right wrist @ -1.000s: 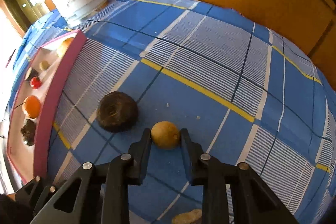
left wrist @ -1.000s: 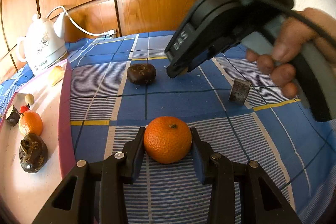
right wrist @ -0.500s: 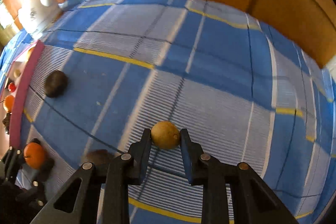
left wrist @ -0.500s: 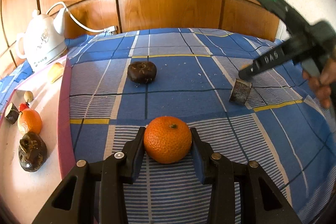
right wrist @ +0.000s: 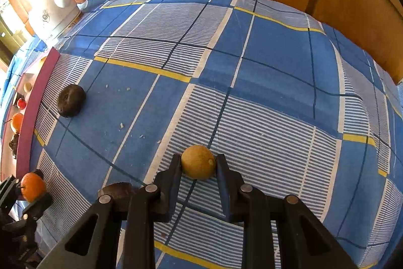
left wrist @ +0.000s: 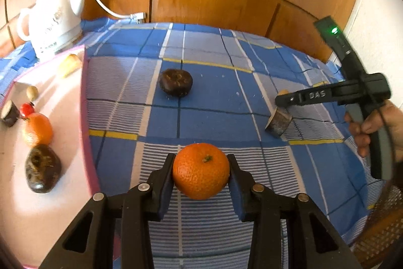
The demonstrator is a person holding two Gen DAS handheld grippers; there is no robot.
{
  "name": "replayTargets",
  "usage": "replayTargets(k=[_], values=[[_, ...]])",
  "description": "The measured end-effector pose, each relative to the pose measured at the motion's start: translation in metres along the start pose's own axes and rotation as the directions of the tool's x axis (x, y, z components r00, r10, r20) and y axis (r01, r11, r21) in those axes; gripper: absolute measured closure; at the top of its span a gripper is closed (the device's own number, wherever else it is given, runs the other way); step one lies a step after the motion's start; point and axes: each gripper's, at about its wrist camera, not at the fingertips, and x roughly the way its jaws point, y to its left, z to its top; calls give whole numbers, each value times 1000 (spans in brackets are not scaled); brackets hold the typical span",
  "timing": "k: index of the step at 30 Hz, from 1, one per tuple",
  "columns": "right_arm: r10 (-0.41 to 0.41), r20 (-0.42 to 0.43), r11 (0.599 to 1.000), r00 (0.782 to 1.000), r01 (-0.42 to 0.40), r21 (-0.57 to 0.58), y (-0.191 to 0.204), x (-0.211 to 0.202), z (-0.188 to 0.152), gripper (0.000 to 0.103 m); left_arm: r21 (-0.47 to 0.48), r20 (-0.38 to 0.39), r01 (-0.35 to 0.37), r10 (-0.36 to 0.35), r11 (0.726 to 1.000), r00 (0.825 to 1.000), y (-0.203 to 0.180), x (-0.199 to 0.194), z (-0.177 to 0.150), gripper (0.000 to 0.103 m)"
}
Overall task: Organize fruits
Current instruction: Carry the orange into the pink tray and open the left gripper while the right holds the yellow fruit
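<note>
Left gripper (left wrist: 201, 172) pinches a tangerine (left wrist: 201, 170); right gripper (right wrist: 199, 164) pinches a small yellow-brown fruit (right wrist: 198, 161). Its narrow contact could let the fruit roll out toward 12 o'clock.

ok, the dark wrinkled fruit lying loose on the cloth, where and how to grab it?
Take the dark fruit across its widest middle, coming down from above. It sits flat and squat on the checked cloth, dimpled top up, clear on all sides, so the fingers can drop either side. Both grippers are full now.
</note>
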Motion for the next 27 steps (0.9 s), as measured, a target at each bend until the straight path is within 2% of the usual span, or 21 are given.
replayTargets(k=[8, 16, 27], values=[[-22, 11, 999, 1000, 23, -32, 4, 1, -3, 75, -44, 34, -63, 64, 997, 997, 5, -35, 7, 64], [-49, 21, 998, 999, 50, -48, 12, -1, -6, 75, -53, 77, -160, 163, 986, 984, 12, -61, 10, 63], [-70, 40, 994, 997, 73, -87, 22, -2, -10, 75, -84, 92, -191, 198, 978, 976, 23, -77, 7, 63]])
